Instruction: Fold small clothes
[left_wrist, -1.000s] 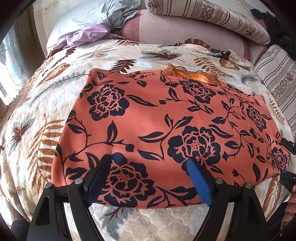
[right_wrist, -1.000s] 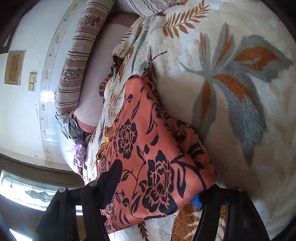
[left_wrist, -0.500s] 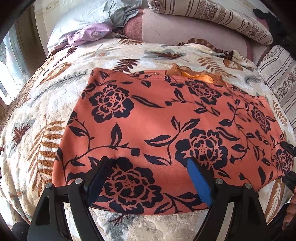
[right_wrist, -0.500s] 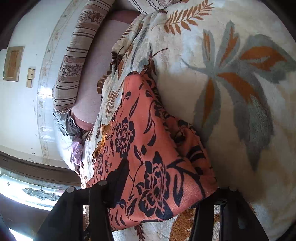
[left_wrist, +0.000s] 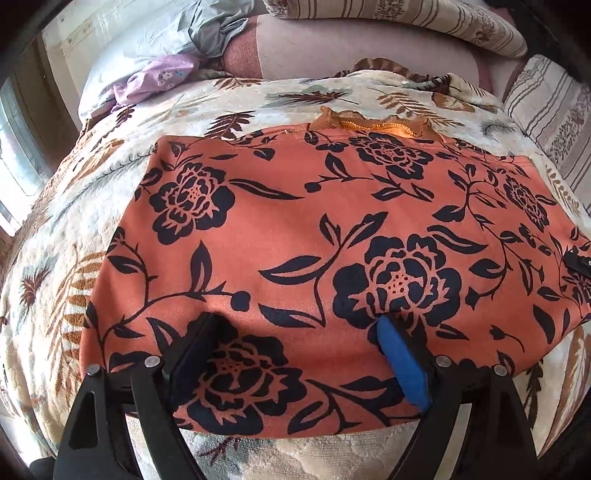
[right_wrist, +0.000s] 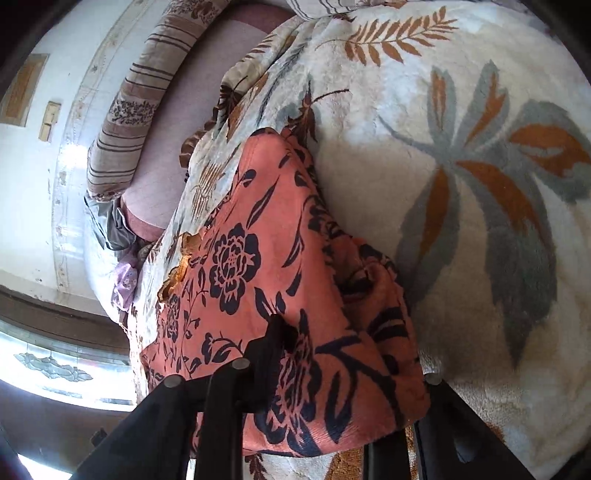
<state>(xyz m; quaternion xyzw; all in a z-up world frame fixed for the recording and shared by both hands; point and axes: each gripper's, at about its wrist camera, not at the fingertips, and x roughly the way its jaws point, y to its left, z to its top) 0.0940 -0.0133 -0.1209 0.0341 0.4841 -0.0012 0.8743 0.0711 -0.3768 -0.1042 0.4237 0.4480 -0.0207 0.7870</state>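
Observation:
An orange garment with black flowers (left_wrist: 295, 236) lies spread flat on the leaf-print blanket (left_wrist: 74, 229). My left gripper (left_wrist: 295, 332) is open, its blue-padded fingers (left_wrist: 402, 362) resting on the garment's near edge, one on each side of a flower. In the right wrist view the same garment (right_wrist: 258, 266) shows side-on, its near corner between my right gripper's fingers (right_wrist: 269, 350). The right gripper (right_wrist: 347, 369) is open, one finger over the cloth and the other under it. The right gripper's tip also shows at the garment's right edge in the left wrist view (left_wrist: 578, 260).
A purple cloth (left_wrist: 155, 79) and a grey cloth (left_wrist: 218, 33) lie at the head of the bed. A pink cushion (left_wrist: 351, 51) and striped pillows (left_wrist: 424, 18) lie along the back and right. A bright window (right_wrist: 66, 365) is to the left.
Both grippers have moved forward over the garment's edge. The right gripper's fingers now reach further around the garment's corner. The garment has not shifted.

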